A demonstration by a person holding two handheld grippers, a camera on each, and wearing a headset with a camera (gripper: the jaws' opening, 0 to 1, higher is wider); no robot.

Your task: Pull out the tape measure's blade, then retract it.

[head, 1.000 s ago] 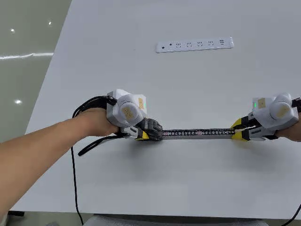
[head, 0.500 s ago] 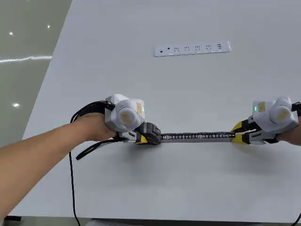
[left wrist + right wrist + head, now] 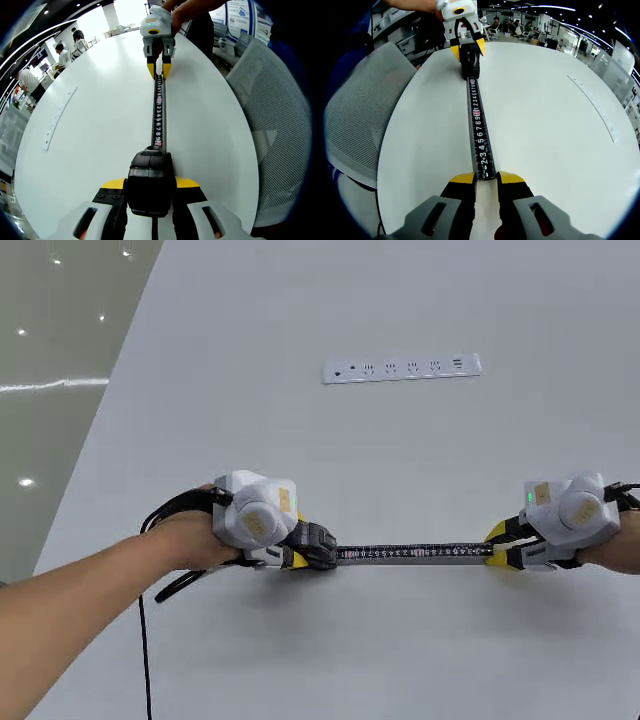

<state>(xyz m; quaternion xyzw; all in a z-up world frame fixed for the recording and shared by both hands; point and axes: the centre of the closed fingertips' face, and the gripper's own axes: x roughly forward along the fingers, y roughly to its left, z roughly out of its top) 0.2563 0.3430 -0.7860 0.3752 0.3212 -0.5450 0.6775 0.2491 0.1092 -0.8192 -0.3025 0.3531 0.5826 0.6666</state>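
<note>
slightly wider apart than a second ago, our two grippers work near the front edge of the white tabletop point(image 3: 400, 460). left gripper point(image 3: 150, 183) clamps the tape measure point(image 3: 318, 544) by its black case; right gripper point(image 3: 486, 178) pinches the tip of the blade point(image 3: 477, 125), stretched flat between them.

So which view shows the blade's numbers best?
The right gripper view: the blade runs up the middle with large digits. The left gripper view shows them smaller beyond the case; the head view, tiny marks.
</note>
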